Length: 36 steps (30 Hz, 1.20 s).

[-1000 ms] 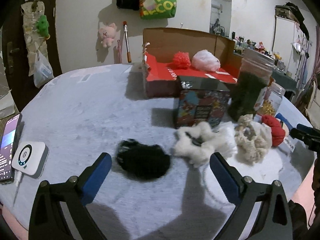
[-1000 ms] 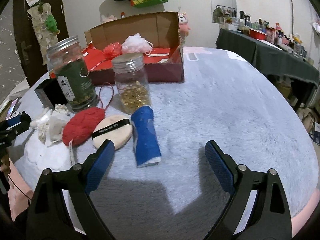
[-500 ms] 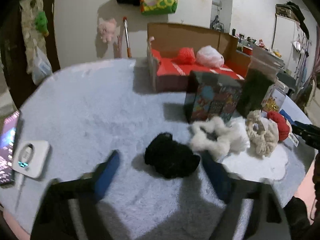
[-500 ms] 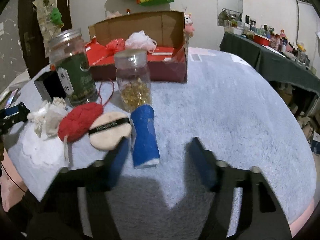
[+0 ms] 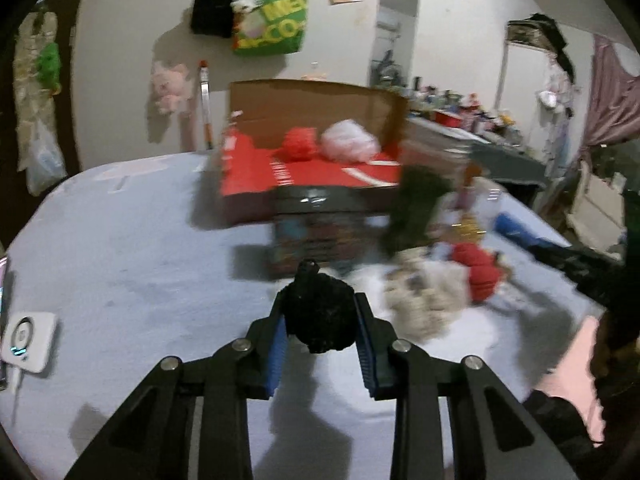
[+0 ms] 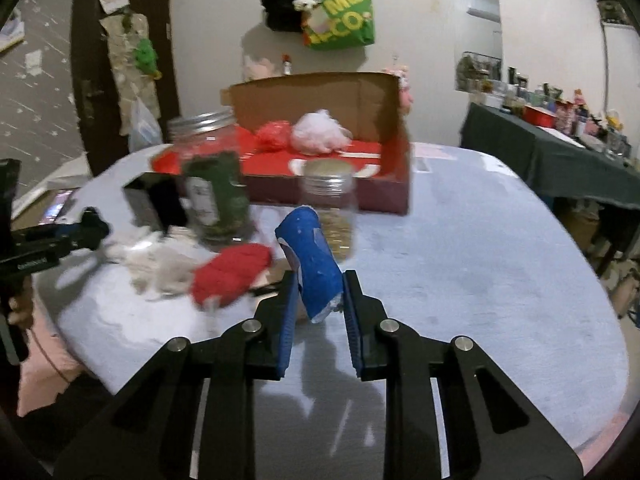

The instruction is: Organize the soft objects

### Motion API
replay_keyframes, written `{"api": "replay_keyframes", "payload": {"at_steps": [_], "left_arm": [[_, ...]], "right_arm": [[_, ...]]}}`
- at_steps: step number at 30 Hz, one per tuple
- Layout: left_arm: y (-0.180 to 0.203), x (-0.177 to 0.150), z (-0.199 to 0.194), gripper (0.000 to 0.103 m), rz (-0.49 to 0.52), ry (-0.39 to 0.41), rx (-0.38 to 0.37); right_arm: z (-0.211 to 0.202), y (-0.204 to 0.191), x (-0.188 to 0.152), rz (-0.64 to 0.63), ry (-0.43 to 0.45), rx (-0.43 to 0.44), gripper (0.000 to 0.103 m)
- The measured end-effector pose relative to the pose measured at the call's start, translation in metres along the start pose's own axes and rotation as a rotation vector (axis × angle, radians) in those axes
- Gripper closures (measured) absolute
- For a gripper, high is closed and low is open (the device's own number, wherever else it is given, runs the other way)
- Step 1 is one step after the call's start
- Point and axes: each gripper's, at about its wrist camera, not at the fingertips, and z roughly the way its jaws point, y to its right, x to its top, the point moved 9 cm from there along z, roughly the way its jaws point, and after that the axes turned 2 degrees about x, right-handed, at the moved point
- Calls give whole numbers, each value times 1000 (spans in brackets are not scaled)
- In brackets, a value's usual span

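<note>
My left gripper is closing its jaws on a fluffy black scrunchie, pads pressing both its sides, lifted off the grey blanket. My right gripper is closing on a blue rolled cloth, which stands tilted between the pads above the table. A red knitted piece and whitish fluffy scrunchies lie left of it. The open cardboard box with a red floor holds a red pom and a pale pink puff. In the right wrist view the left gripper shows at the left edge.
A dark patterned box, a green-filled jar and a jar of yellow beads stand before the cardboard box. A white device lies at the table's left edge. The blanket on the right is bare.
Both grippers went from wide open to closed on things: the left took the black scrunchie, the right took the blue roll. Both objects have risen off the blanket.
</note>
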Motion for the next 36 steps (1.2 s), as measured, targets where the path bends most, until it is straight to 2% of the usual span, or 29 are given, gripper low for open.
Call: {"api": "replay_keyframes", "payload": {"at_steps": [8, 14, 24, 29, 32, 36], "left_arm": [[55, 13, 8, 71, 49, 13, -106], [71, 19, 15, 71, 61, 14, -140], [70, 13, 16, 71, 55, -3, -132], [66, 2, 18, 70, 66, -32, -133], [65, -5, 24, 67, 71, -52, -121], [63, -12, 26, 55, 67, -60, -116]], "right_arm": [[8, -40, 2, -21, 2, 87, 82], [9, -46, 3, -26, 11, 92, 84], [2, -41, 4, -13, 28, 86, 89], [5, -32, -8, -5, -19, 82, 87], [9, -31, -17, -2, -48, 74, 85], [19, -29, -25, 4, -90, 60, 76]]}}
